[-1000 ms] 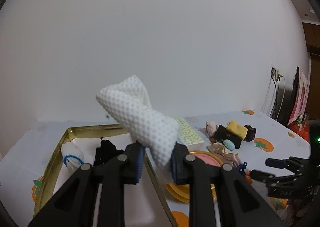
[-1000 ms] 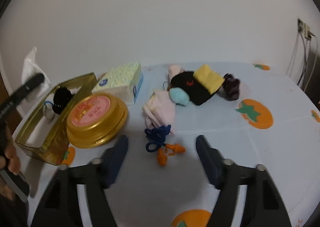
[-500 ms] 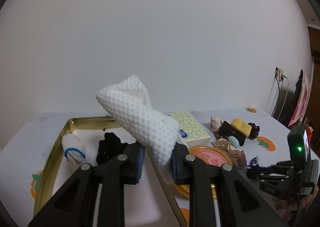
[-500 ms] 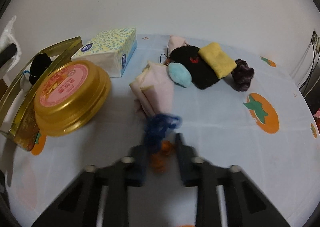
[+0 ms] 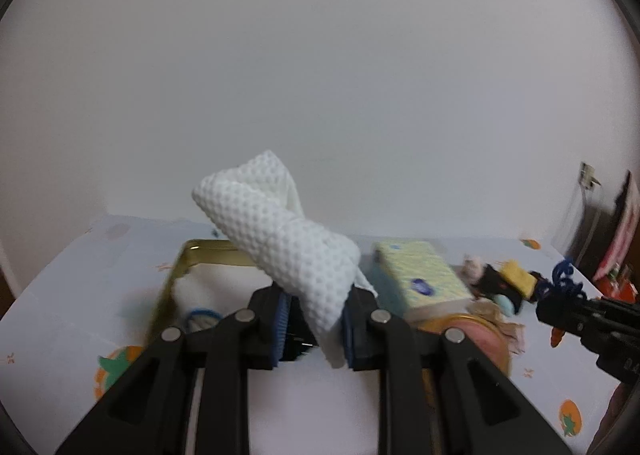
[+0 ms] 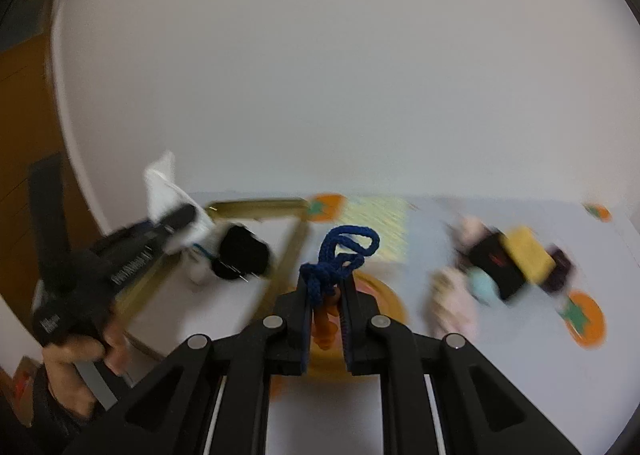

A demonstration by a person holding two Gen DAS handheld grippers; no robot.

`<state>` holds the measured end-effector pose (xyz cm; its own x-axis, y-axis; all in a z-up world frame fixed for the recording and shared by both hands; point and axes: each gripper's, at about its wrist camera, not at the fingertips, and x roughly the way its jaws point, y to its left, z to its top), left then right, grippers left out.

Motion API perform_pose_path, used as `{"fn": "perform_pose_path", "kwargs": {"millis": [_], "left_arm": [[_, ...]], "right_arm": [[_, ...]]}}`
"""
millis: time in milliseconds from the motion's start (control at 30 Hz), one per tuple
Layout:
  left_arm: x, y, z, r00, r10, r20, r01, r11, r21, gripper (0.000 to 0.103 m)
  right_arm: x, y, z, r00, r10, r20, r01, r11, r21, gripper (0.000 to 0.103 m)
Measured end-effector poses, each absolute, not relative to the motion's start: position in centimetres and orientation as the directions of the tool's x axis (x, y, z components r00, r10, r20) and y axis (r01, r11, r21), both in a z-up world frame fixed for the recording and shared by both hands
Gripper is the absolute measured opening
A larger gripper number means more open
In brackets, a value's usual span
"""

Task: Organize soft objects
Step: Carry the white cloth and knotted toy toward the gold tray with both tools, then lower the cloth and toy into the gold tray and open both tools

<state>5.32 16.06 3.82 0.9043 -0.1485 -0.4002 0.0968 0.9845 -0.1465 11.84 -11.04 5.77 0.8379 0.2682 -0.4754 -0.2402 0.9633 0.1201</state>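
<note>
Right claw (image 6: 325,297) newly clamped on blue cord (image 6: 340,255)

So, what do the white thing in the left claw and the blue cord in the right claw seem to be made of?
White cloth: looks like soft dimpled fabric, matte; it folds and droops.
Blue cord: seems braided rope; twisted strands show, it loops limply.
</note>
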Motion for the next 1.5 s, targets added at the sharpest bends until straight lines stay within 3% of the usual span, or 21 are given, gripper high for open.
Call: {"fn": "perform_pose_path", "kwargs": {"millis": [300, 433, 533, 633, 667, 800, 833, 900, 967, 1067, 1100, 1200, 1333, 1433, 1500], "left_arm": [[7.4, 20.4, 2.2, 0.841, -0.048, -0.539, -0.049, 0.985, -0.164, 0.02], [8.6, 19.7, 0.4, 0.769, -0.001, -0.639, -0.064, 0.995, -0.079, 0.02], [8.9, 19.0, -0.2, 0.742, 0.007, -0.67, -0.05, 0.998, -0.044, 0.021], [8.9, 18.3, -0.4, 0.731, 0.033, -0.682, -0.05, 0.999, -0.005, 0.028], [8.8, 18.4, -0.5, 0.728, 0.043, -0.684, -0.056, 0.998, 0.004, 0.034], [8.2, 18.4, 0.1, 0.754, 0.064, -0.654, -0.086, 0.996, -0.001, 0.076], [8.3, 18.7, 0.3, 0.762, 0.067, -0.645, -0.091, 0.996, -0.004, 0.08], [8.1, 19.2, 0.8, 0.782, 0.085, -0.617, -0.116, 0.993, -0.01, 0.095], [7.8, 20.0, 1.2, 0.8, 0.085, -0.594, -0.146, 0.988, -0.055, 0.102], [7.5, 21.4, 1.4, 0.815, 0.057, -0.577, -0.17, 0.975, -0.144, 0.102], [7.3, 22.1, 1.5, 0.82, 0.052, -0.571, -0.186, 0.966, -0.18, 0.102], [6.6, 24.5, 2.1, 0.84, 0.059, -0.54, -0.229, 0.94, -0.254, 0.102], [5.0, 25.9, 2.7, 0.873, 0.161, -0.46, -0.33, 0.89, -0.315, 0.102], [4.4, 26.0, 2.5, 0.88, 0.194, -0.434, -0.362, 0.866, -0.345, 0.103], [4.2, 25.4, 2.4, 0.885, 0.201, -0.421, -0.359, 0.87, -0.339, 0.103]], "right_arm": [[16.7, -3.7, 2.9, 0.749, 0.402, -0.526, -0.336, 0.915, 0.222, 0.013], [18.3, -2.5, 0.5, 0.695, 0.449, -0.562, -0.353, 0.894, 0.277, 0.014], [19.3, -1.8, -0.5, 0.655, 0.501, -0.566, -0.393, 0.865, 0.311, 0.015], [19.7, -1.4, -1.0, 0.623, 0.546, -0.56, -0.433, 0.837, 0.334, 0.015], [19.7, -1.4, -1.3, 0.616, 0.552, -0.562, -0.434, 0.833, 0.343, 0.016], [19.8, -1.9, -1.7, 0.585, 0.587, -0.559, -0.425, 0.809, 0.405, 0.018], [19.7, -2.2, -1.7, 0.582, 0.604, -0.544, -0.43, 0.797, 0.424, 0.019], [19.5, -2.7, -1.4, 0.589, 0.623, -0.514, -0.436, 0.781, 0.447, 0.036], [19.3, -3.6, -1.1, 0.595, 0.645, -0.478, -0.441, 0.76, 0.477, 0.045], [19.4, -5.0, -1.2, 0.562, 0.725, -0.398, -0.454, 0.673, 0.585, 0.058], [19.1, -5.4, -0.9, 0.572, 0.729, -0.374, -0.453, 0.662, 0.597, 0.058], [17.6, -6.6, 0.3, 0.664, 0.67, -0.332, -0.437, 0.708, 0.554, 0.058], [14.6, -7.9, 1.8, 0.847, 0.444, -0.292, -0.329, 0.87, 0.368, 0.058], [12.8, -8.1, 2.3, 0.928, 0.293, -0.229, -0.233, 0.939, 0.254, 0.078], [12.4, -8.2, 2.2, 0.949, 0.228, -0.218, -0.179, 0.958, 0.225, 0.081]]}}
